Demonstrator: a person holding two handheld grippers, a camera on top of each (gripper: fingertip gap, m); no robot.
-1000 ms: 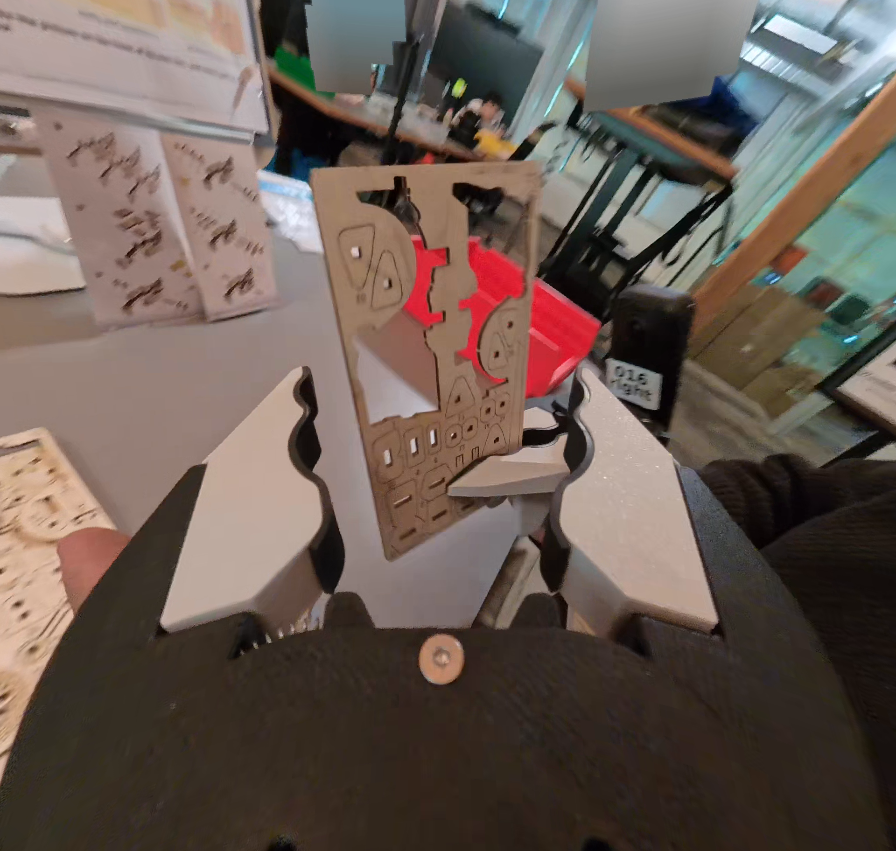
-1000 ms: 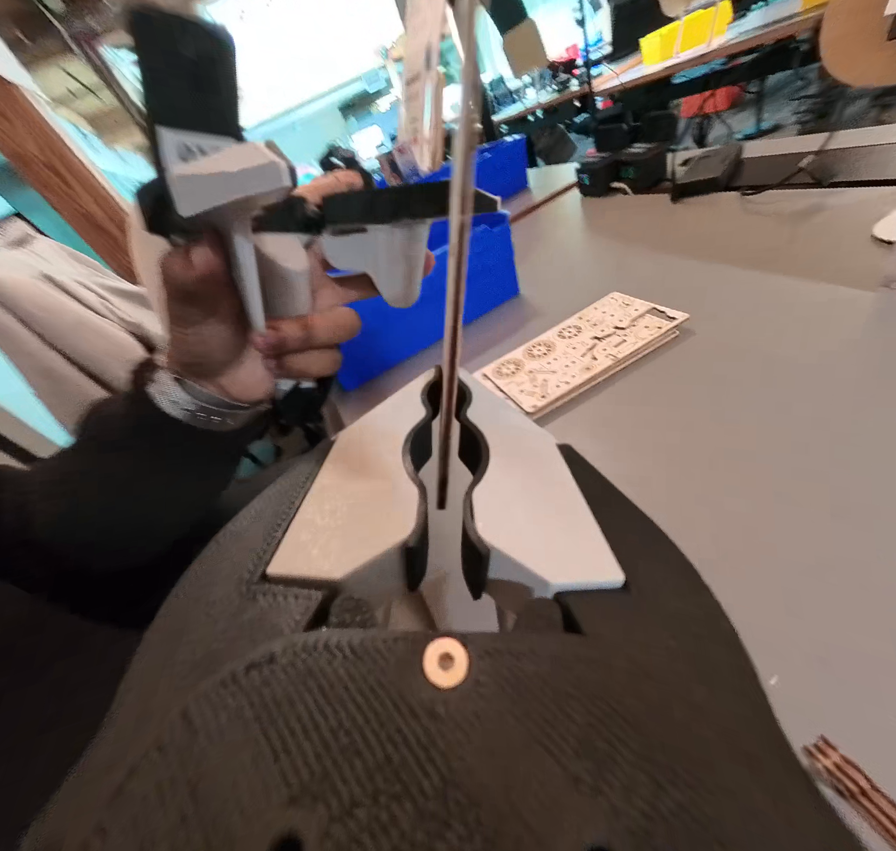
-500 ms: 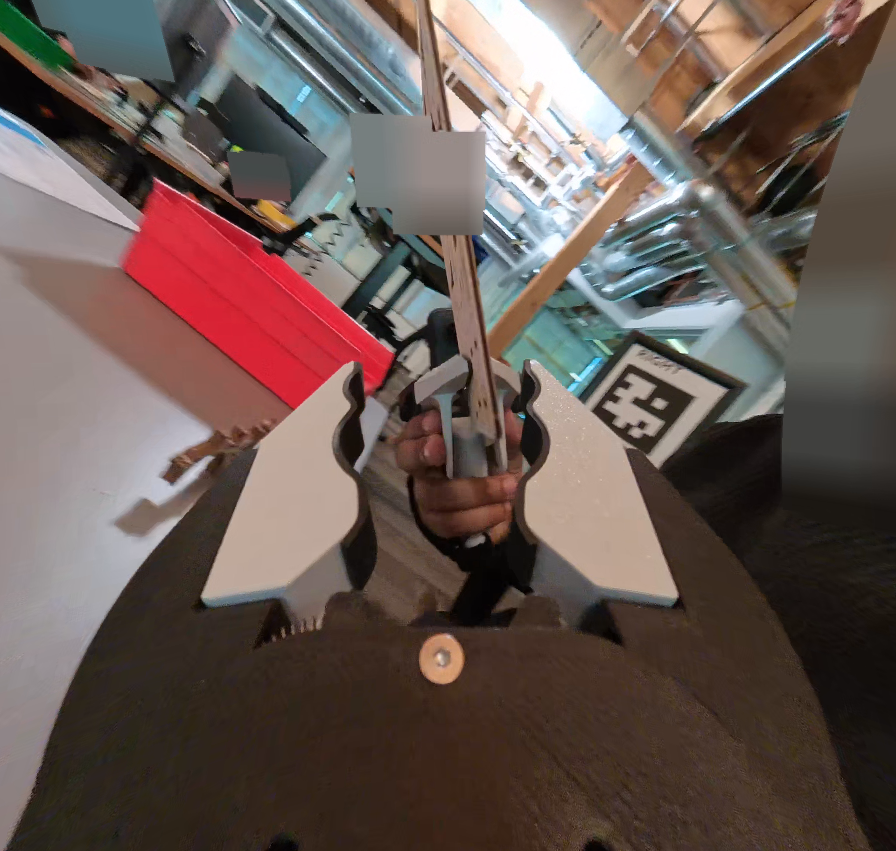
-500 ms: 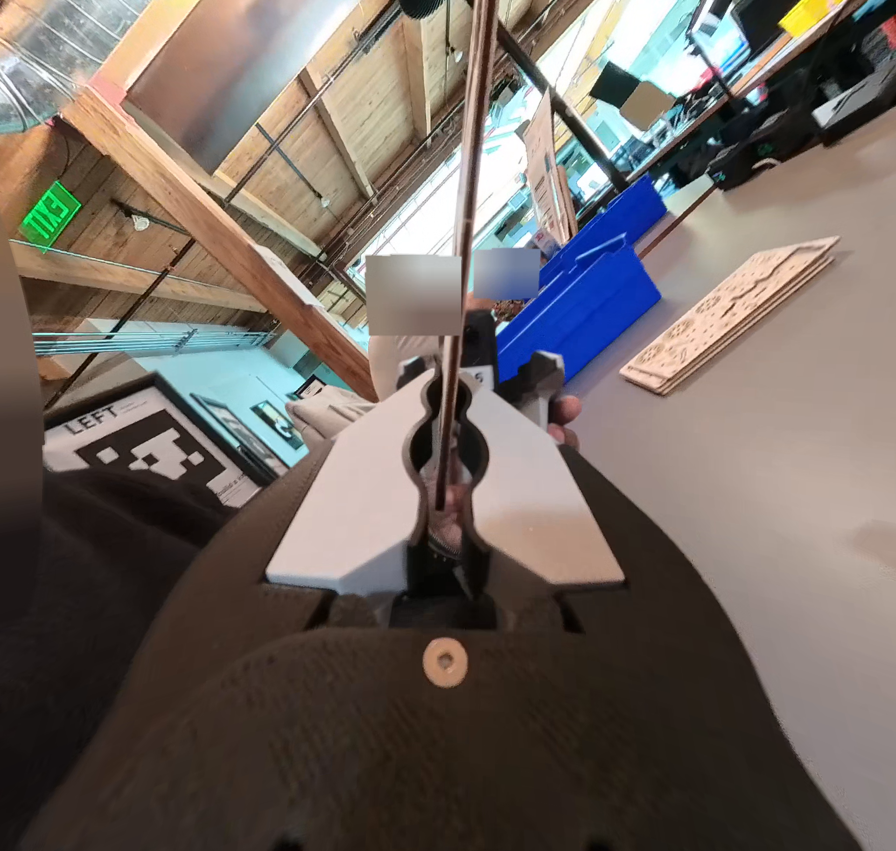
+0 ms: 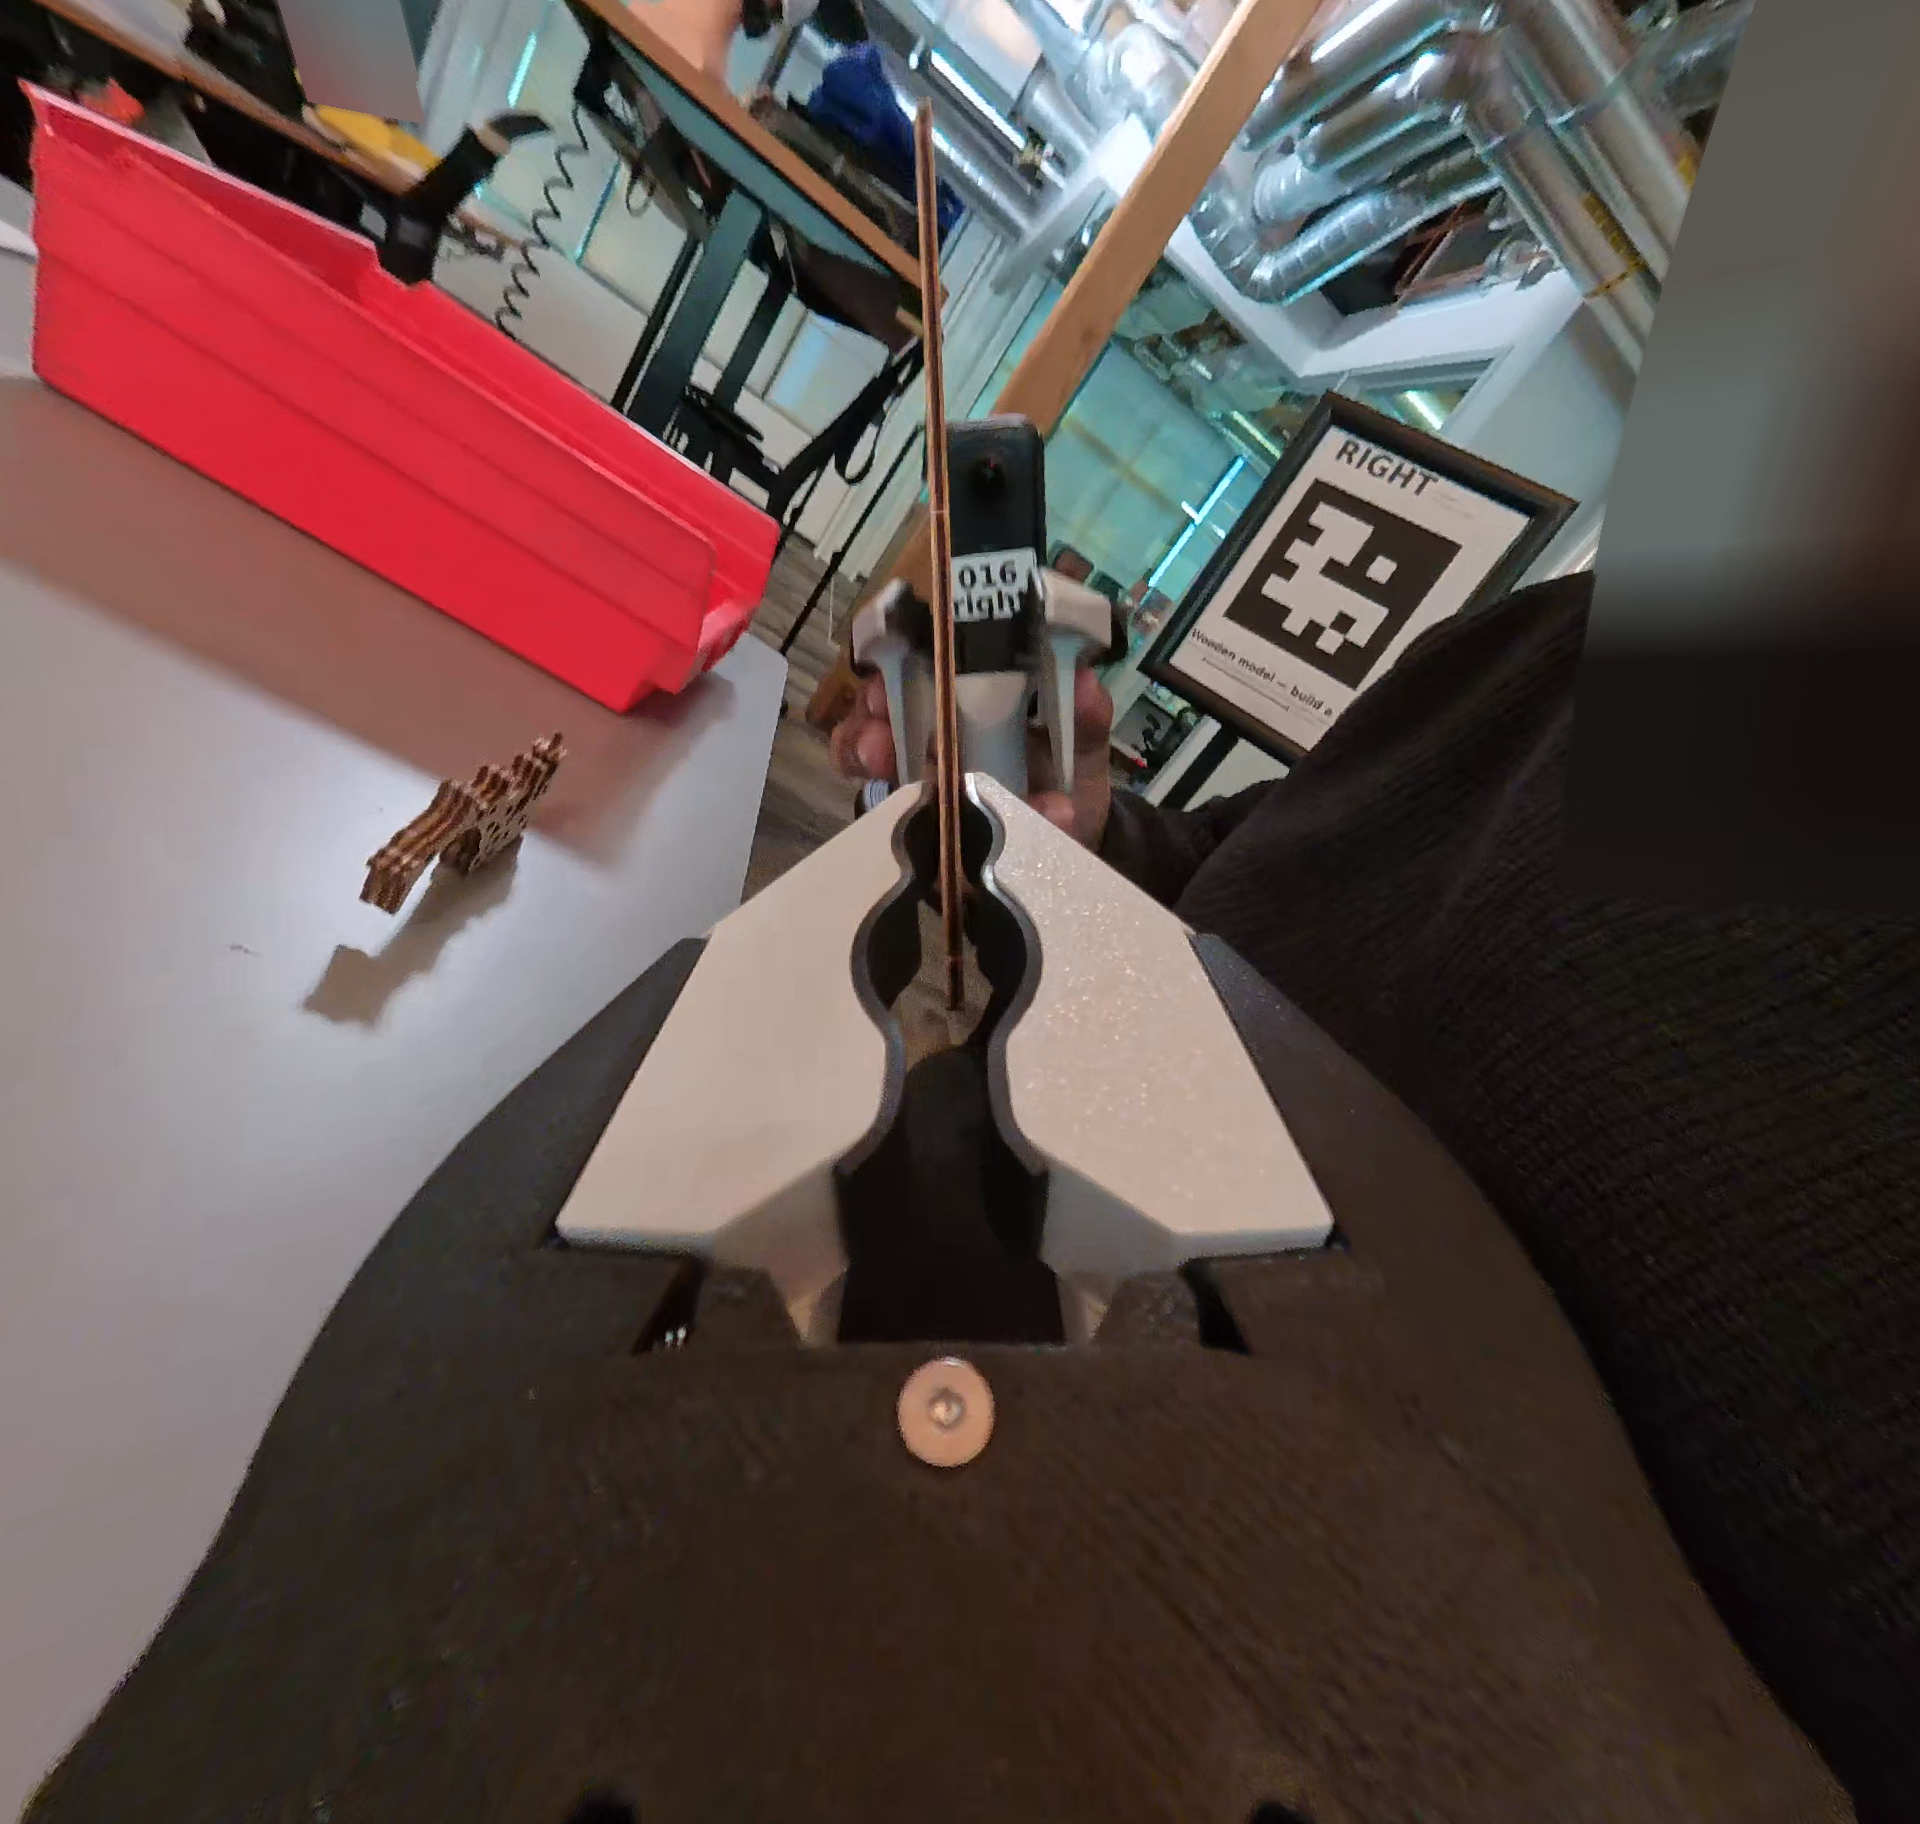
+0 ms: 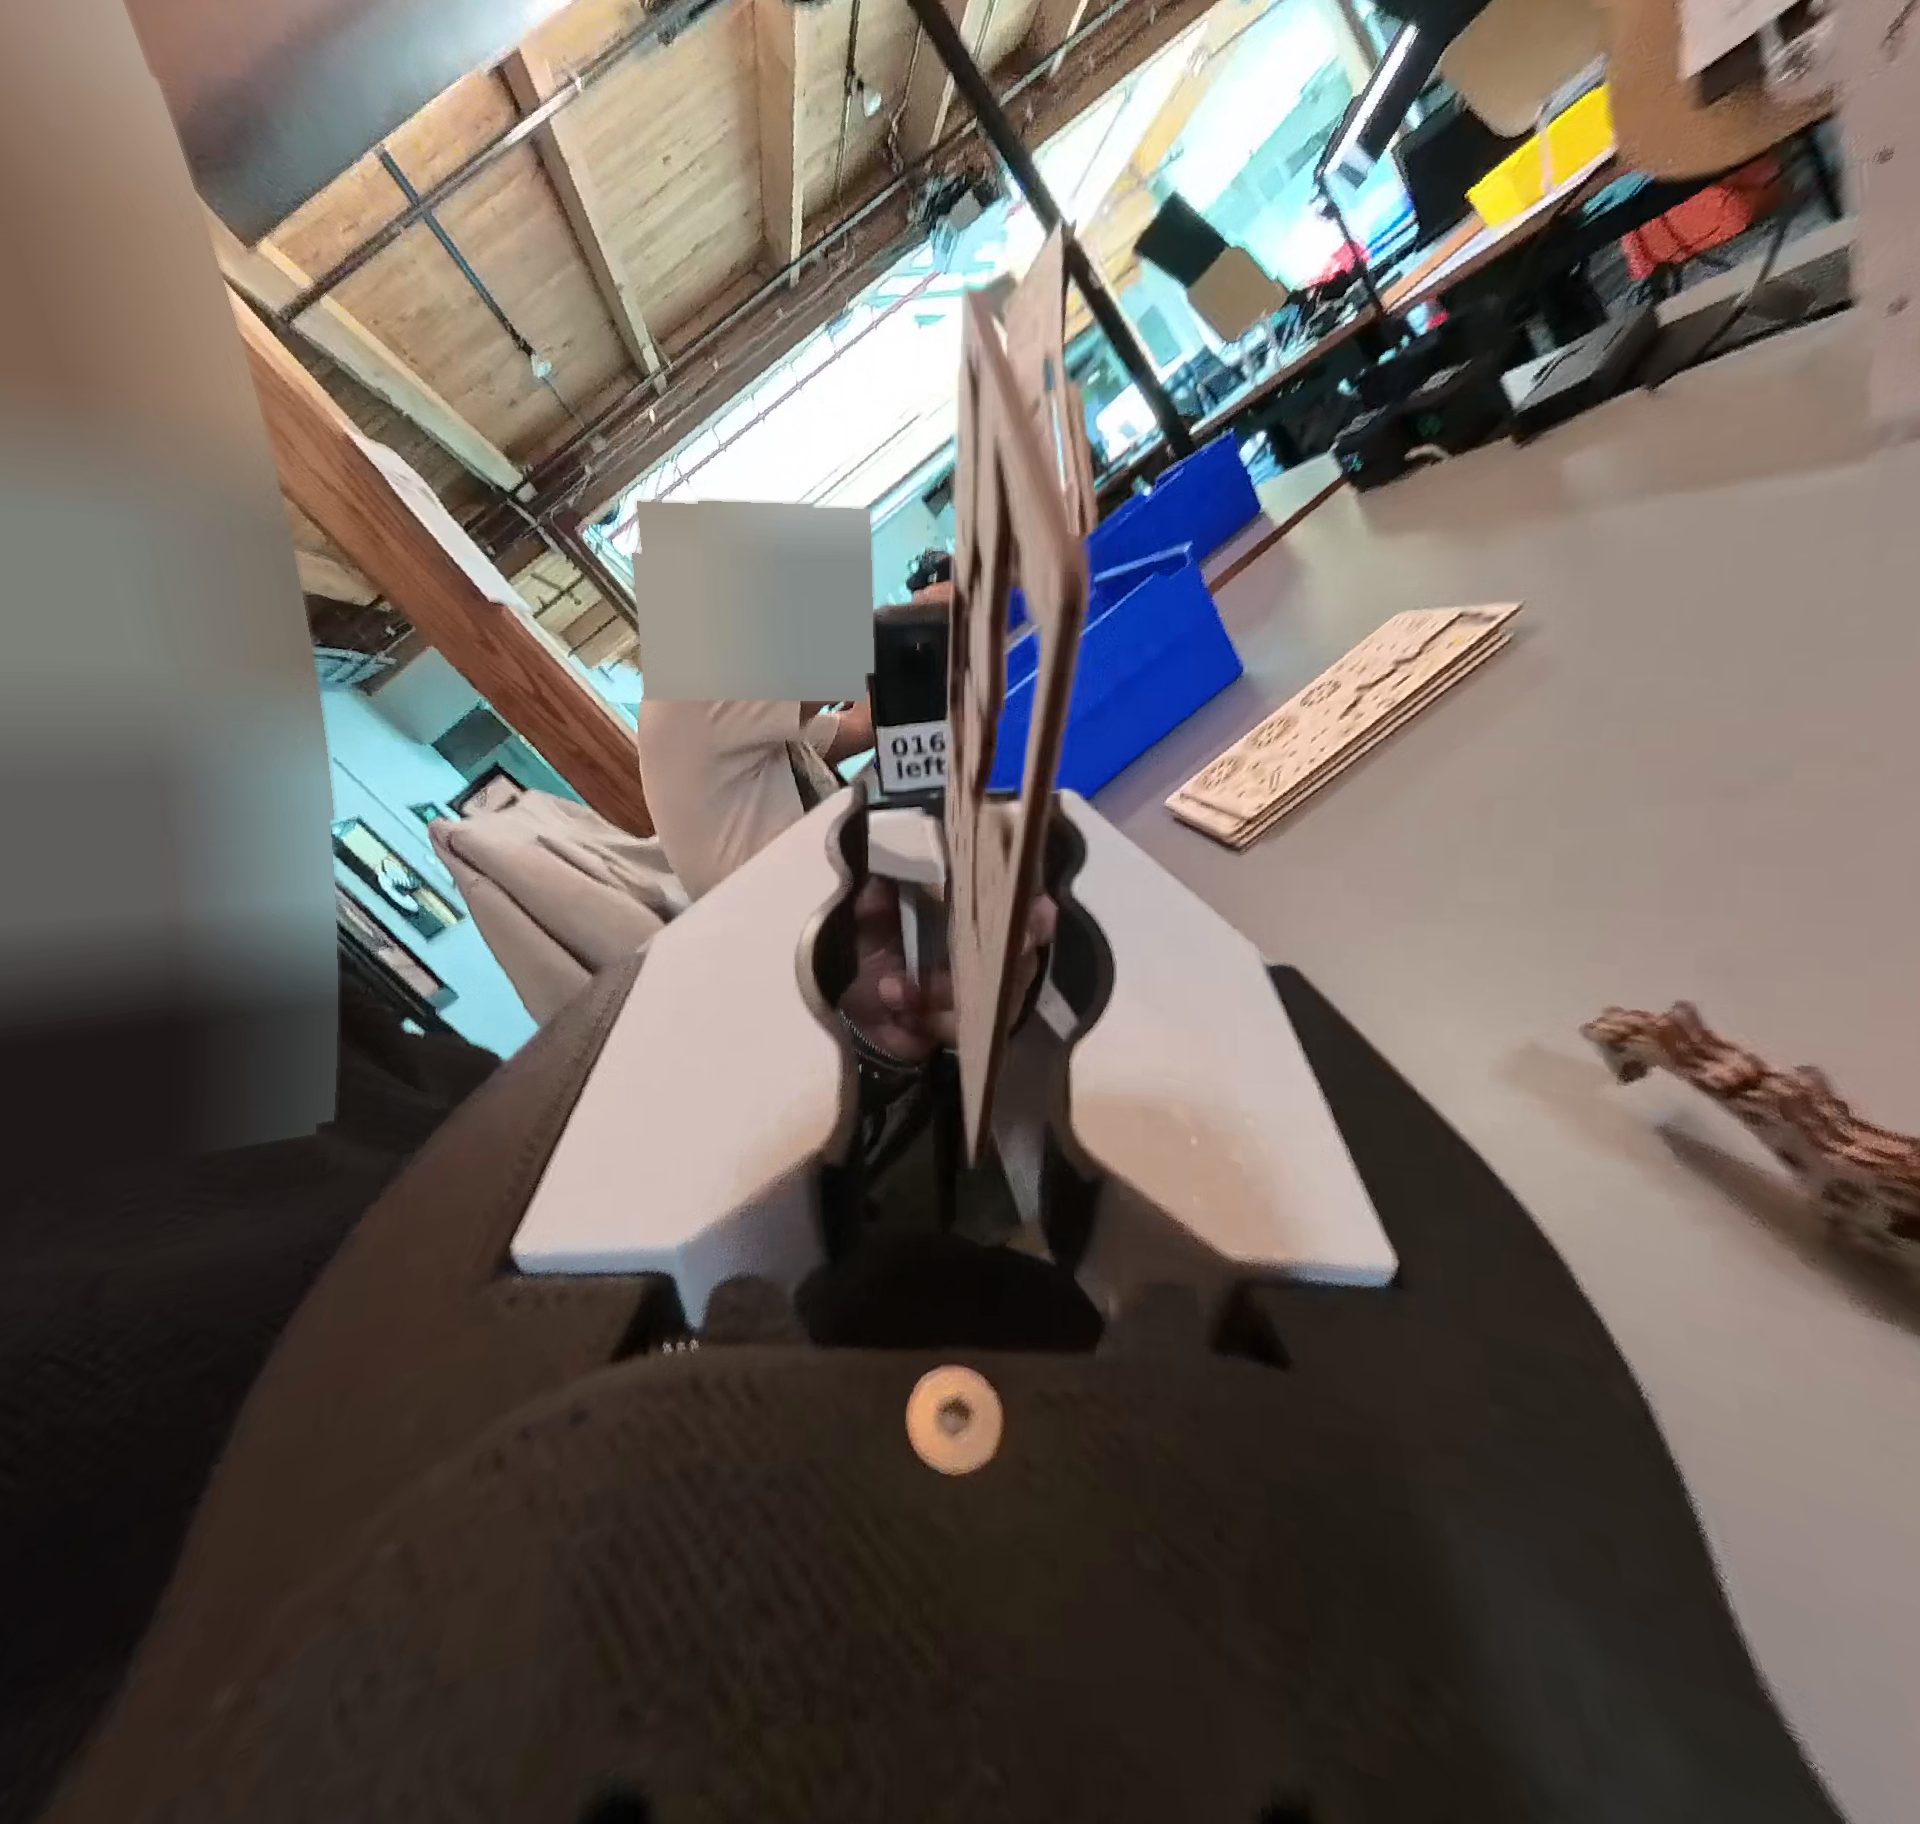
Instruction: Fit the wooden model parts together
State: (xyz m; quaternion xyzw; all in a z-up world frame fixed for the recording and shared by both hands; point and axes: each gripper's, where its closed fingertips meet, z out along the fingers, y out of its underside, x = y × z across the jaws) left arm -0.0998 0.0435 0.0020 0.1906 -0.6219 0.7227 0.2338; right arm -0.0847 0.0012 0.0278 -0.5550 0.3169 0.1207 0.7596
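A thin wooden parts sheet (image 5: pixel 933 424) with cut-out shapes stands upright in the air between both grippers. My left gripper (image 5: pixel 948 808) is shut on its lower edge, and I see the sheet edge-on. In the right wrist view the sheet (image 6: pixel 1013 631) is tilted and stands in the gap of my right gripper (image 6: pixel 961 824), whose jaws are apart. The right gripper also shows open in the left wrist view (image 5: pixel 982 626), facing me. A small, partly built wooden model (image 5: pixel 468 824) lies on the grey table (image 5: pixel 156 1099), and it also shows in the right wrist view (image 6: pixel 1766 1109).
A red bin (image 5: pixel 364 424) stands at the table's far edge. A stack of wooden sheets (image 6: pixel 1351 725) and blue bins (image 6: pixel 1122 673) lie on the table (image 6: pixel 1558 943). A framed marker sign (image 5: pixel 1351 569) and a person in beige (image 6: pixel 727 787) are behind. There is about 6 centimetres between the tips of the two grippers.
My left gripper has closed on the sheet's edge. My right gripper, which was shut on the sheet, has opened. Both grippers have swung round to face each other.
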